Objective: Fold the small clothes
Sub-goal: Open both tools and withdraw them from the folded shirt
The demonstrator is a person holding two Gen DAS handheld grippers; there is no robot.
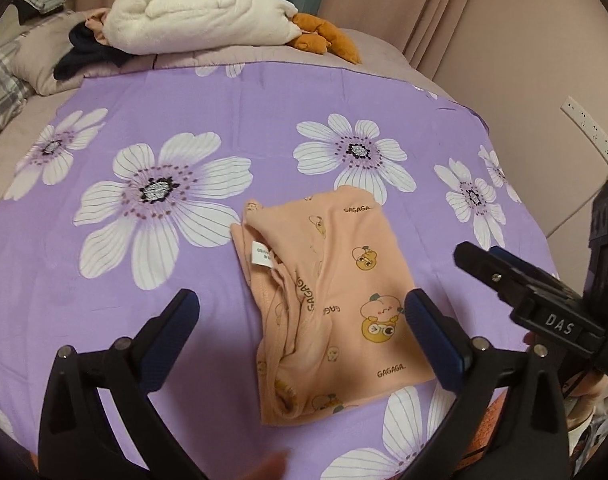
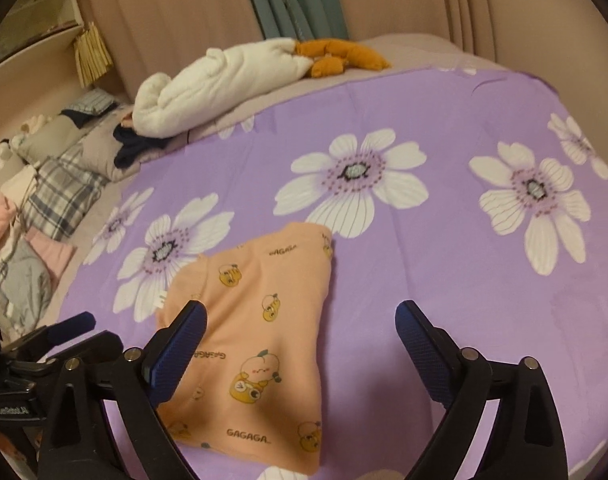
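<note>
A small peach garment (image 1: 336,292) printed with cartoon ducks and "GAGAGA" lies folded into a rough rectangle on the purple flowered sheet (image 1: 208,92). Its white label shows at the left fold. My left gripper (image 1: 302,300) hovers above it, open, with nothing between the blue pads. In the right wrist view the same garment (image 2: 260,320) lies under the left finger of my right gripper (image 2: 300,312), which is also open and holds nothing. Each gripper shows at the edge of the other's view: the right gripper (image 1: 488,264) and the left gripper (image 2: 72,326).
A white plush toy (image 1: 200,16) with orange feet and a dark garment (image 1: 88,56) lie at the far side of the bed. Plaid pillows (image 2: 60,196) and loose clothes (image 2: 28,276) sit at the left. Pink curtains (image 2: 484,8) hang behind.
</note>
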